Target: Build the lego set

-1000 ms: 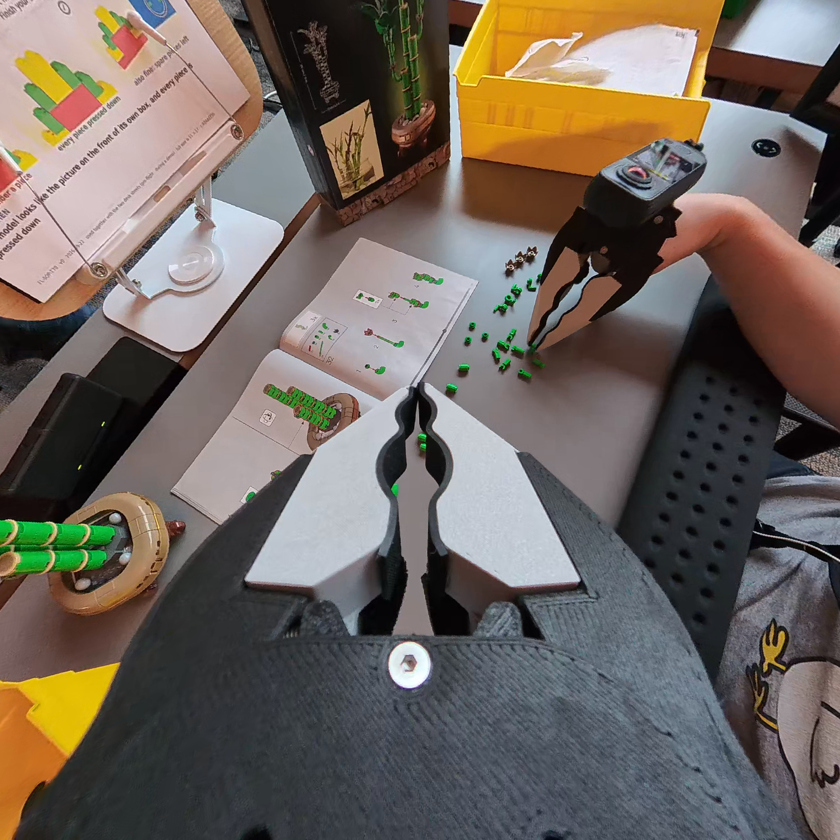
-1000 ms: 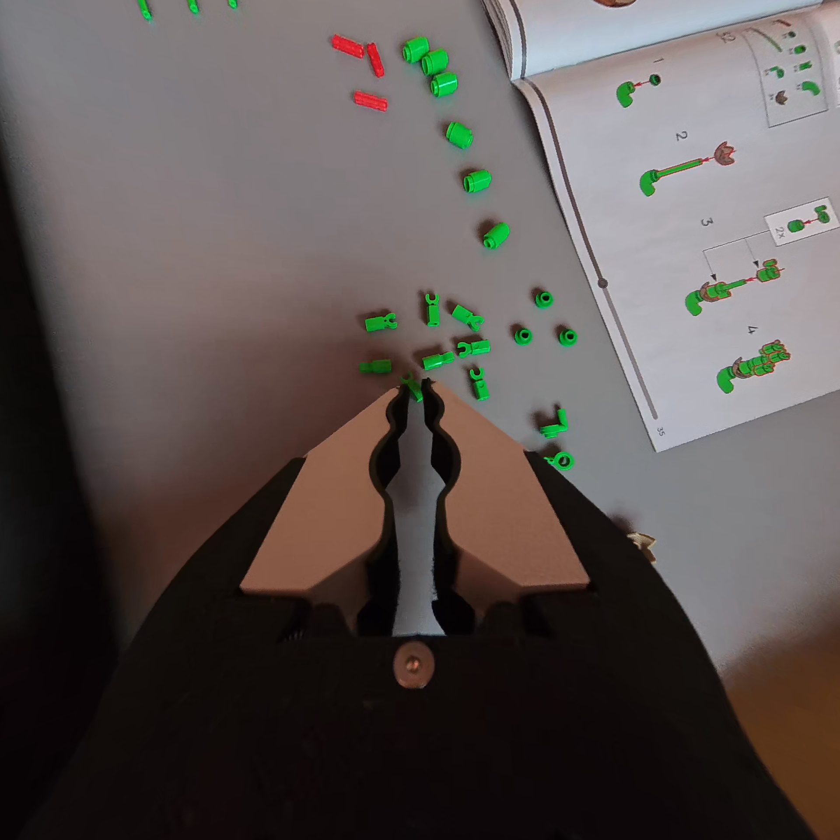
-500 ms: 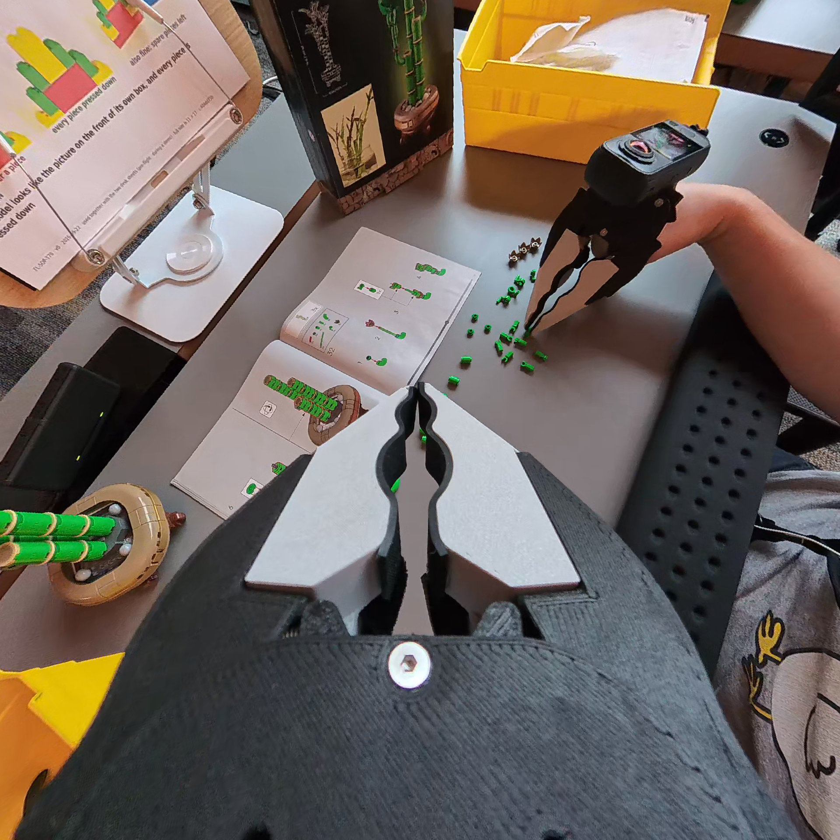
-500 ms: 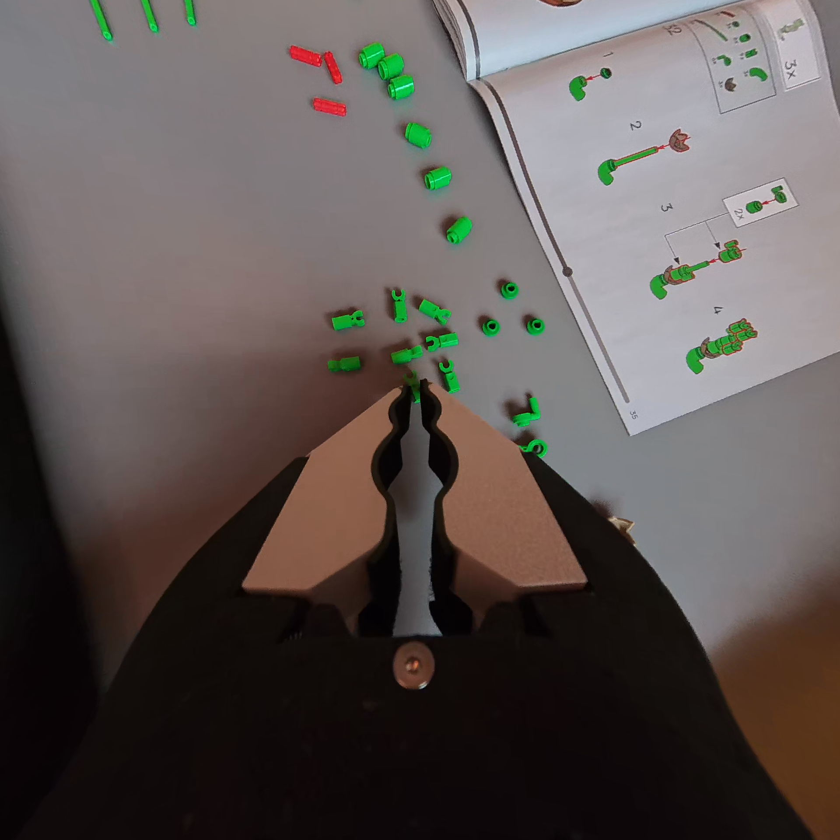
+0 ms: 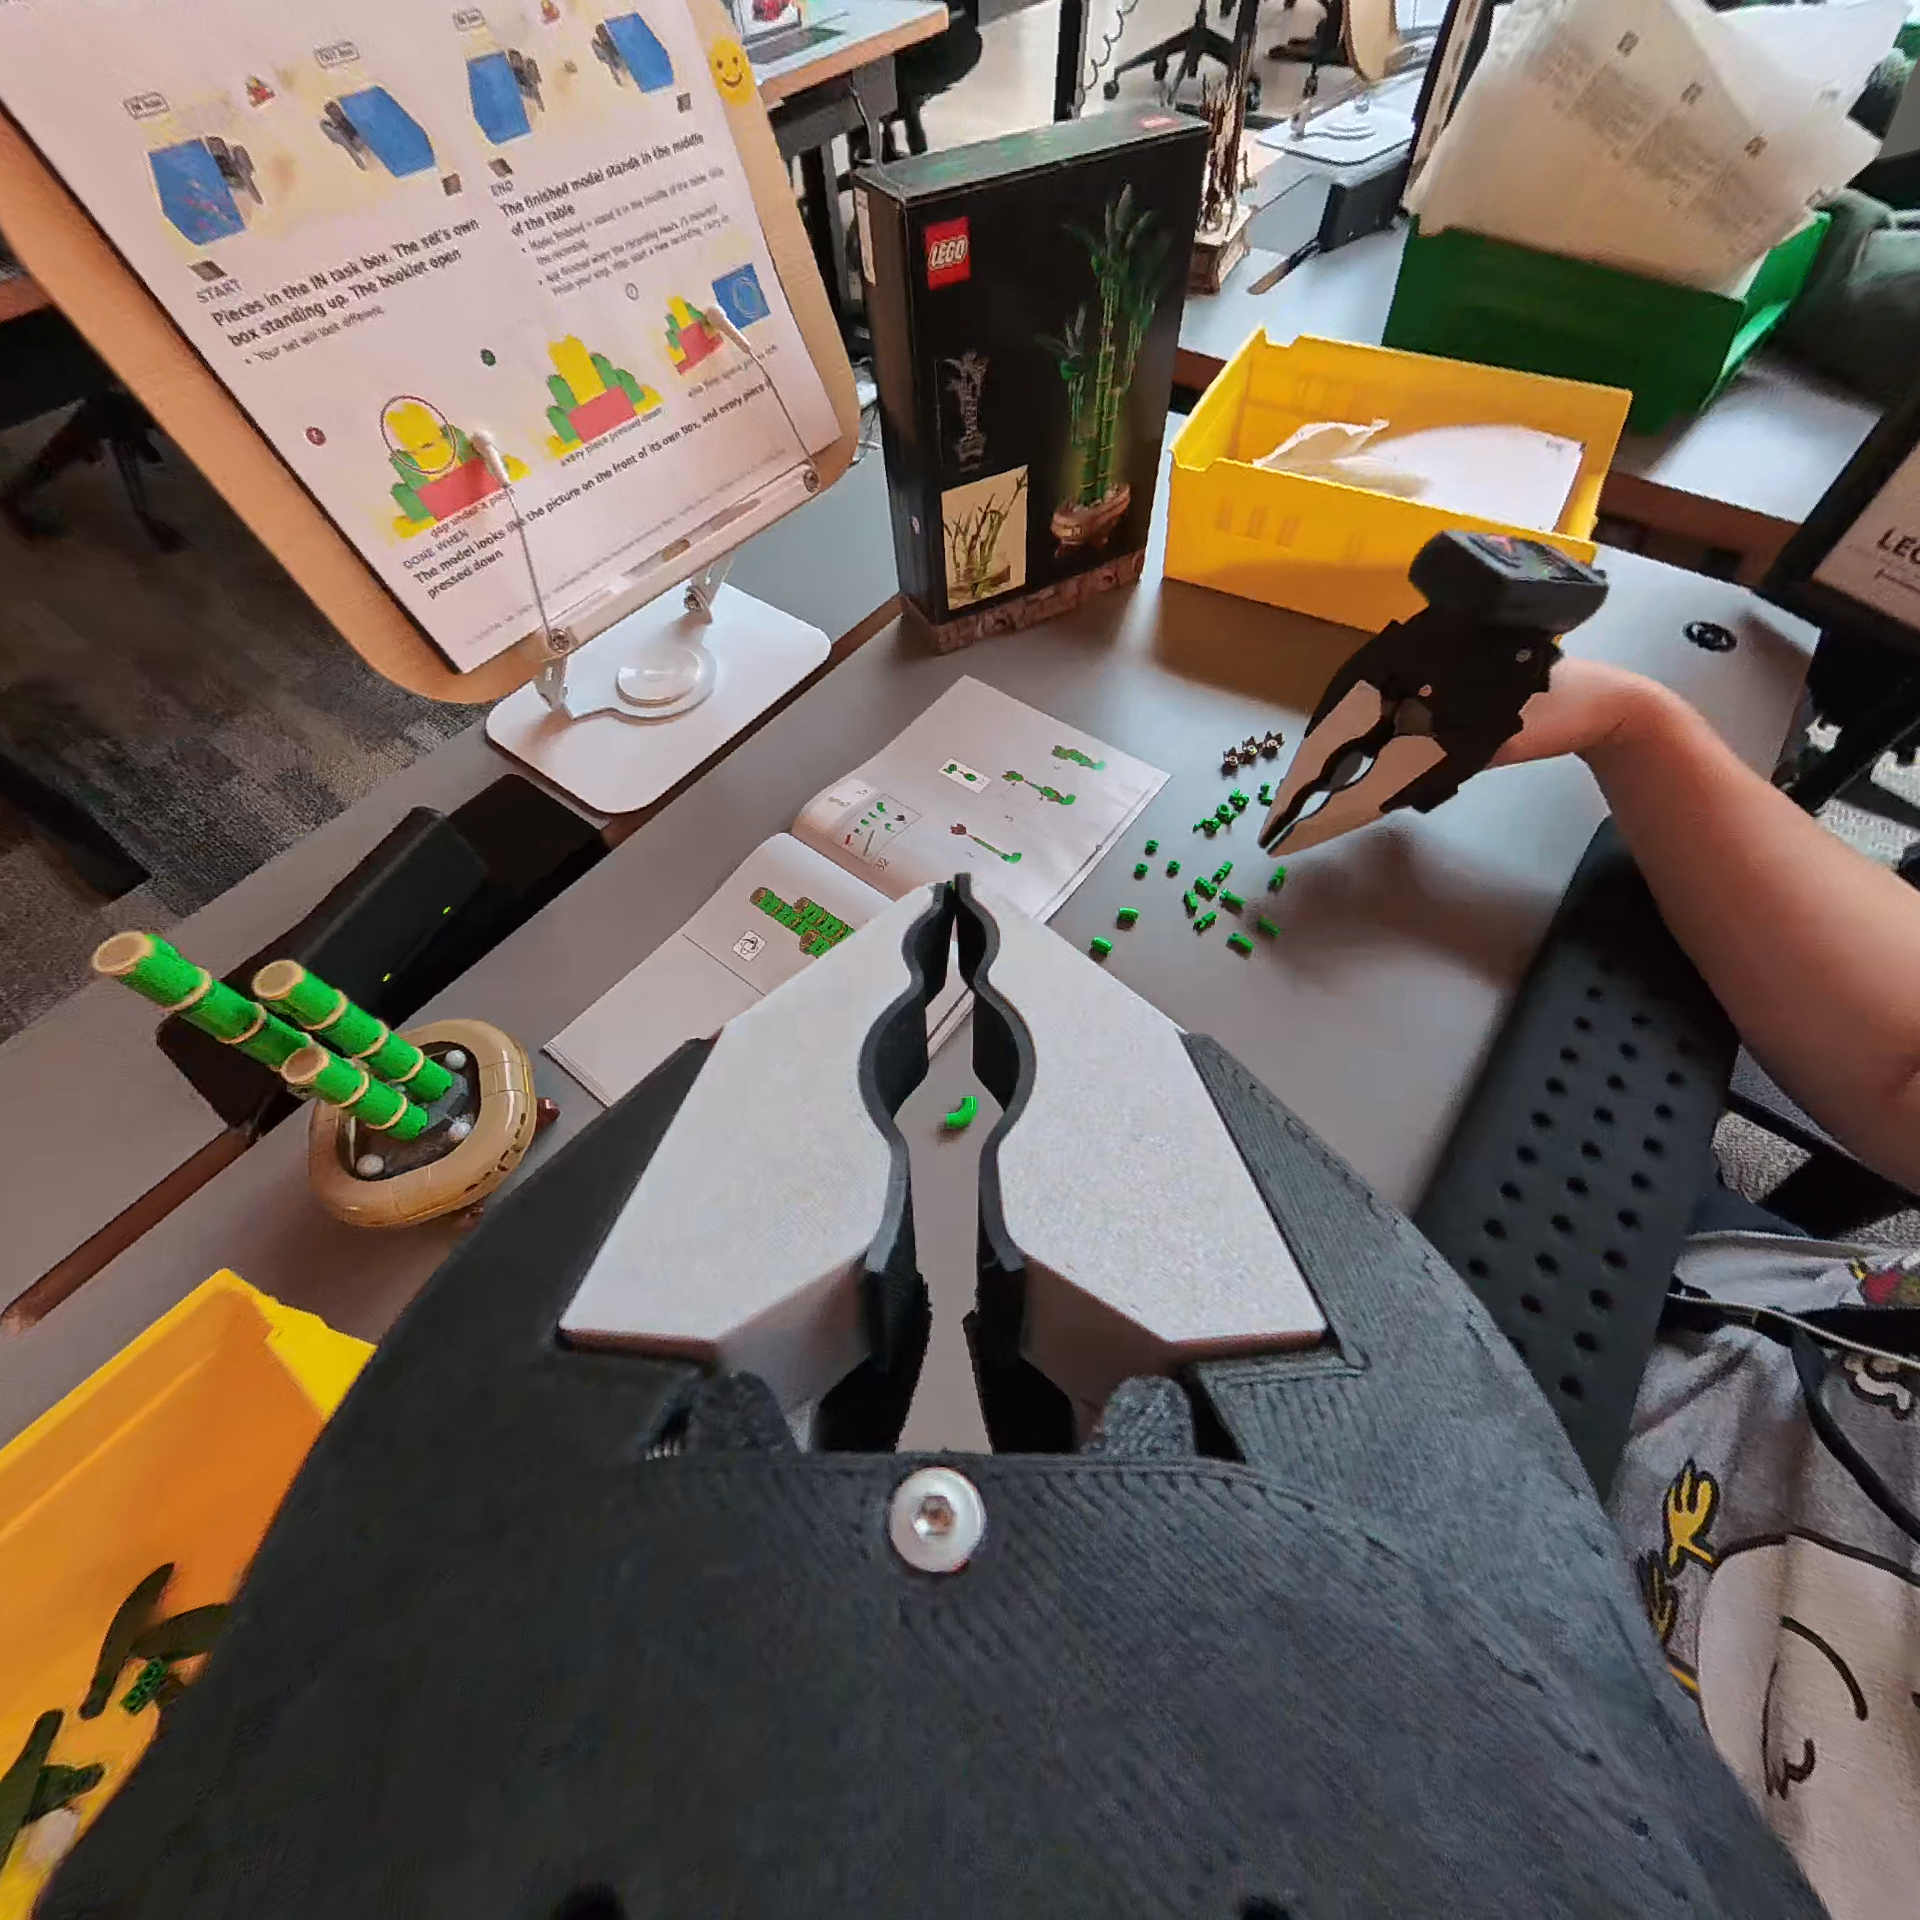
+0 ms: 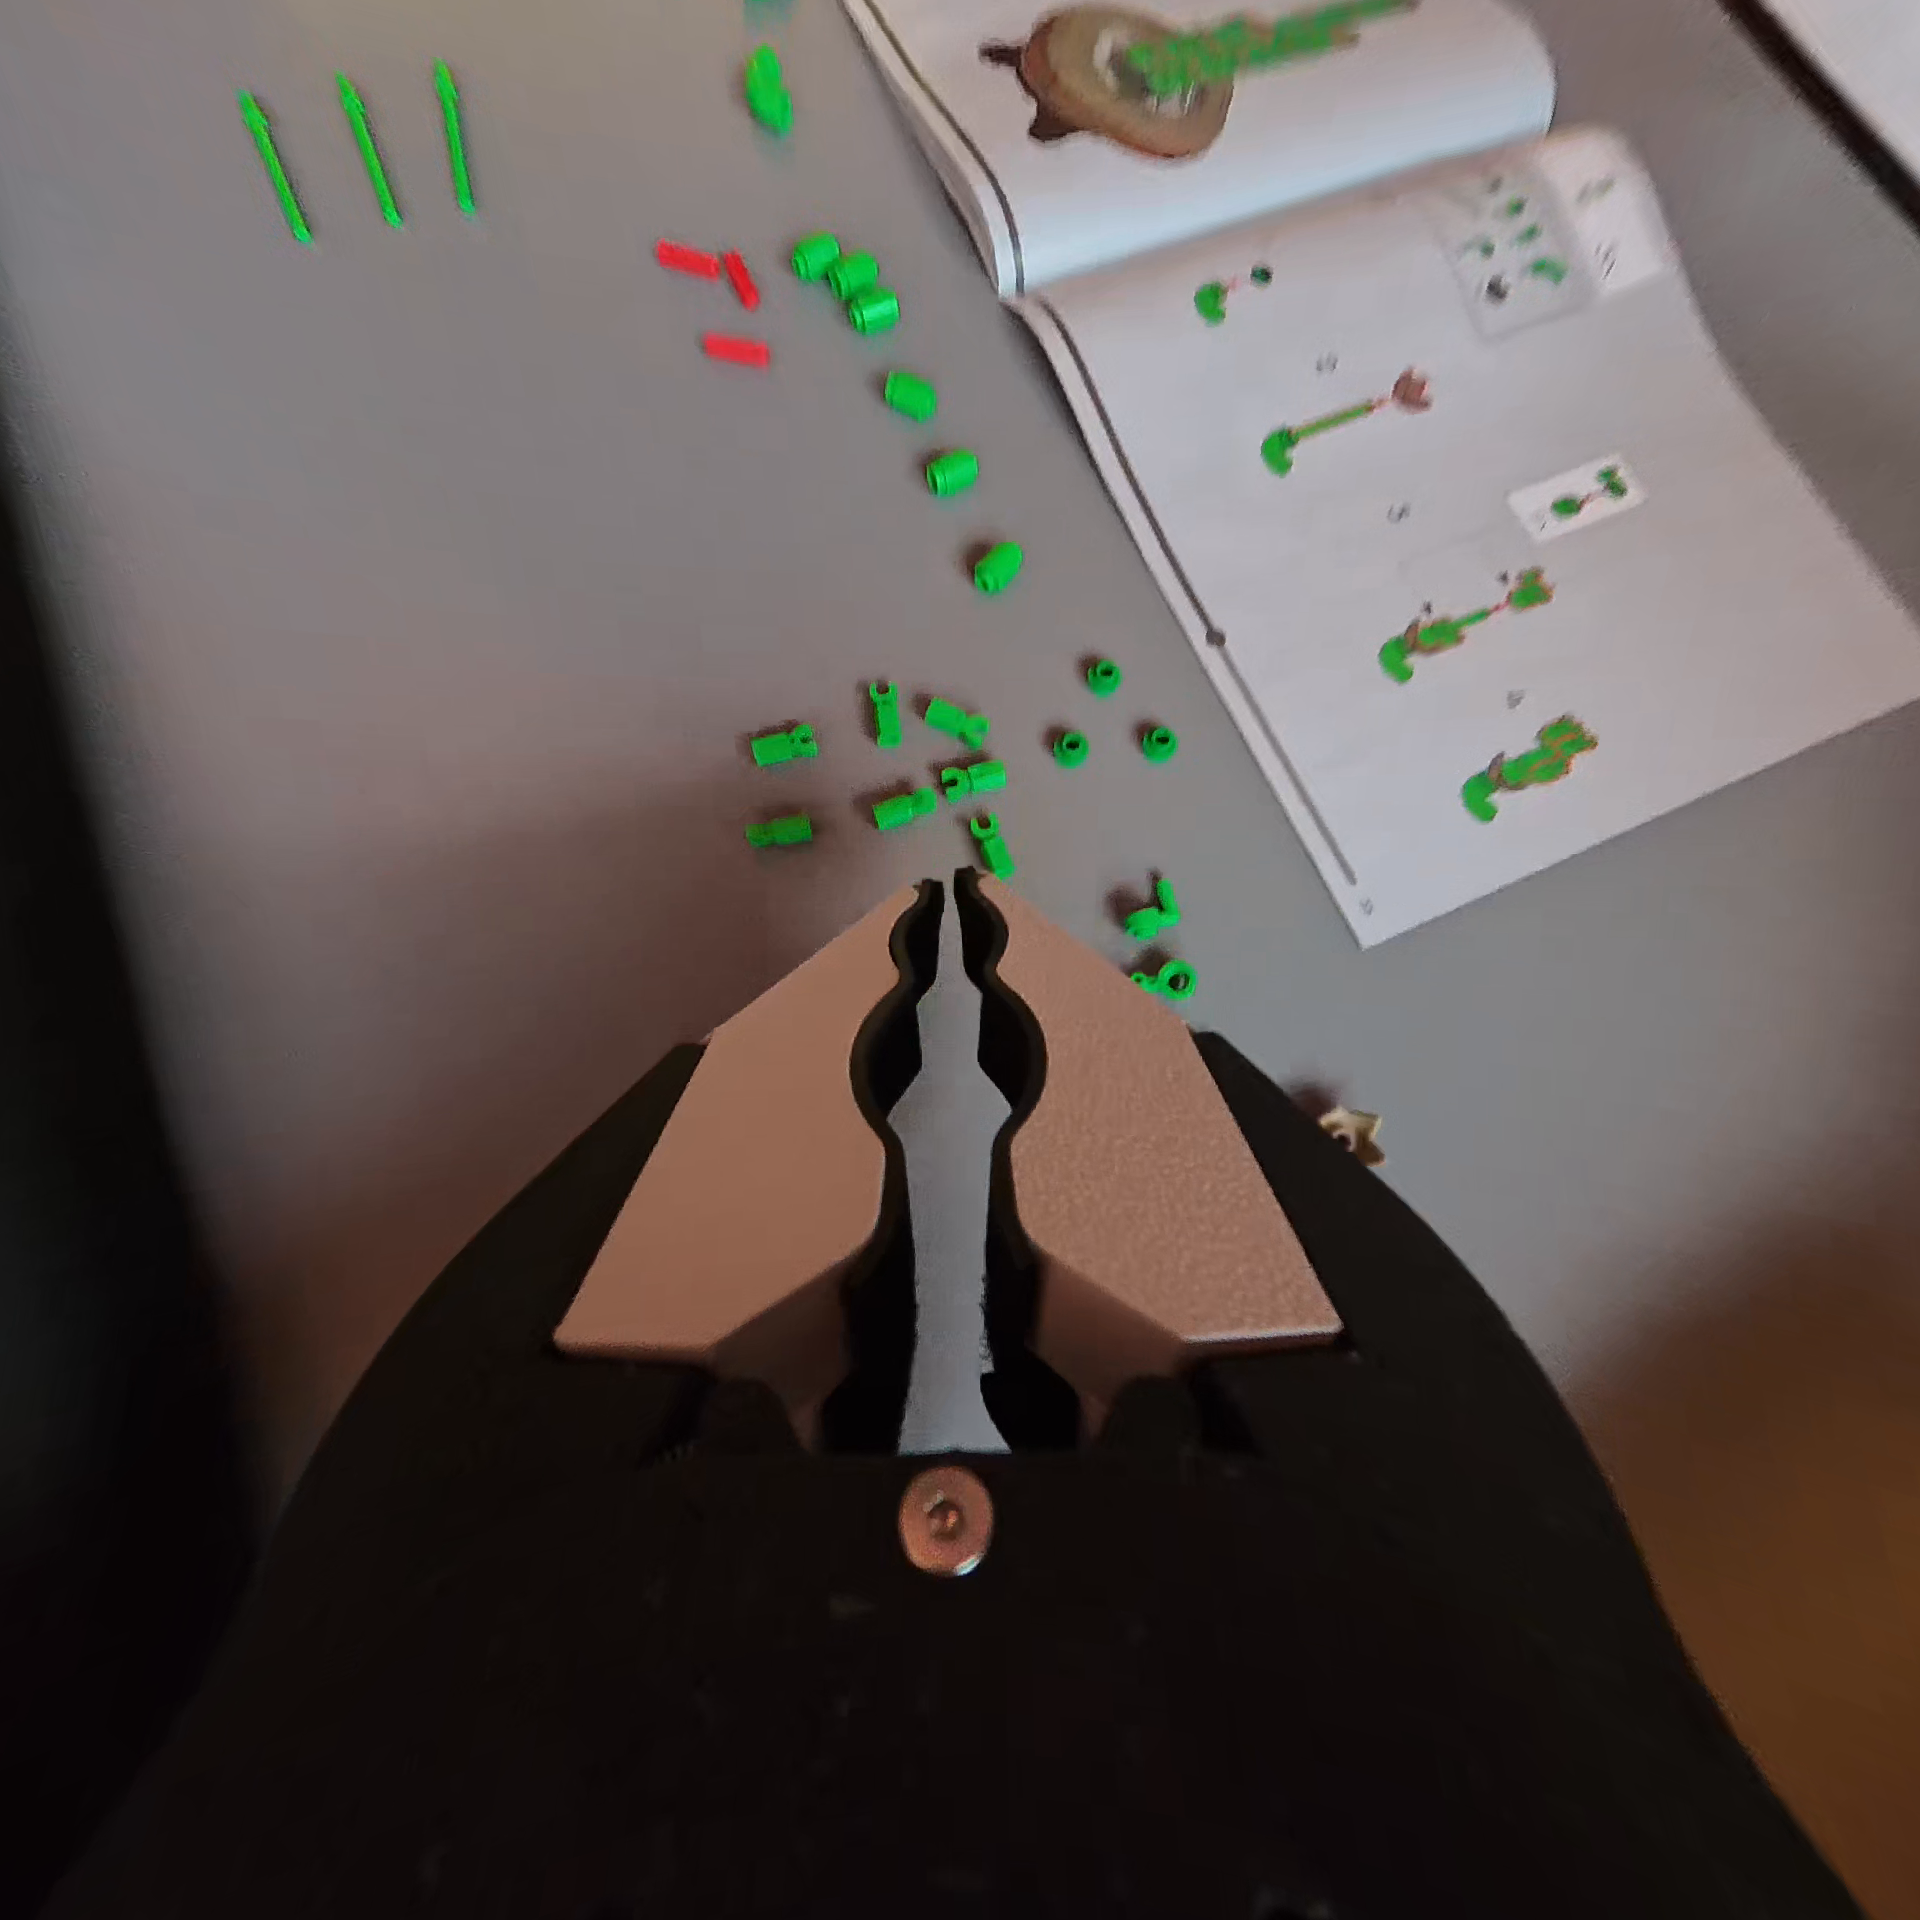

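The bamboo model [image 5: 416, 1122], green stalks in a tan pot, stands at the table's left. The open booklet [image 5: 935, 821] lies mid-table and also shows in the right wrist view [image 6: 1455, 520]. Small green pieces [image 5: 1205, 904] are scattered to its right. My left gripper [image 5: 956, 896] is shut and empty, held above the booklet's near edge. My right gripper [image 6: 948, 883] is shut just short of the green clip pieces [image 6: 904, 808], with nothing showing between its tips. It also shows in the left wrist view [image 5: 1278, 842], held by a hand.
Red pins [image 6: 736, 348], green round pieces [image 6: 951, 473] and three thin green stalks [image 6: 364, 156] lie farther out. The set's box [image 5: 1018, 364], a yellow bin [image 5: 1351, 520] and a sheet stand [image 5: 468, 312] stand at the back. Another yellow bin [image 5: 156, 1507] is near left. Spacing between my two grippers at the tips: around 40 cm. The right gripper is farther from the bamboo model [image 5: 416, 1122], some 45 cm, than the left, some 35 cm.
The small green piece pinched in my right gripper's tips no longer shows there. The right gripper has drawn back a little from the pieces. The left wrist view has tilted upward.
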The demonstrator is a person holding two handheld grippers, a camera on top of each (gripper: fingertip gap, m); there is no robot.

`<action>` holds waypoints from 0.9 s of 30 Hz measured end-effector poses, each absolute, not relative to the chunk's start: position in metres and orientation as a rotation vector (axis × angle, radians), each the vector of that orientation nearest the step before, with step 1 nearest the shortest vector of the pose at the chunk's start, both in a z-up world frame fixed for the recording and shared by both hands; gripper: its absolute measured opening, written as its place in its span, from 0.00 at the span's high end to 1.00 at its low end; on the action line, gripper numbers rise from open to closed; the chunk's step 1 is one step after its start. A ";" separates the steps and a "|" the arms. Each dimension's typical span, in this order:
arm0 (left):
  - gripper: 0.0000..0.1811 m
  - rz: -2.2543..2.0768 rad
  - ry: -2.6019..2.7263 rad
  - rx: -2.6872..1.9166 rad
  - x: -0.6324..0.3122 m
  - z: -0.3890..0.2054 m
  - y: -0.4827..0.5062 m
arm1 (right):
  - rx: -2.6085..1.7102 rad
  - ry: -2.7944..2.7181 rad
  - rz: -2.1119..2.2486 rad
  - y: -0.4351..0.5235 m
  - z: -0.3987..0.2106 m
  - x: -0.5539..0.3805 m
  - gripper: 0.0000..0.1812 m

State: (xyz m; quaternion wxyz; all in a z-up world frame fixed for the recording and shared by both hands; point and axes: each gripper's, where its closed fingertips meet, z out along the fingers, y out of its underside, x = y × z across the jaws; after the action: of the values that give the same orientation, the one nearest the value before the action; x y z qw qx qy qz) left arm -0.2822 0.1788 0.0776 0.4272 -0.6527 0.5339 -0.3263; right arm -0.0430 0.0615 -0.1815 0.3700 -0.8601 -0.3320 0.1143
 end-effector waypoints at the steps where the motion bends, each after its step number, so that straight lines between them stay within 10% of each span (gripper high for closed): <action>1: 1.00 -0.822 1.335 -1.627 -0.284 0.078 0.179 | -2.225 -0.837 0.297 0.060 -0.184 -0.041 0.98; 27: 1.00 -0.757 1.461 -1.666 -0.269 0.050 0.177 | -2.269 -0.872 0.281 0.068 -0.200 -0.048 0.97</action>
State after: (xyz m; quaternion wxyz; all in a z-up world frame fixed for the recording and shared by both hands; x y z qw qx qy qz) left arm -0.2688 0.1767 0.0504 0.3894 -0.6555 0.5746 -0.2976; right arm -0.0475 0.0676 -0.2000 0.3402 -0.8719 -0.3352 0.1079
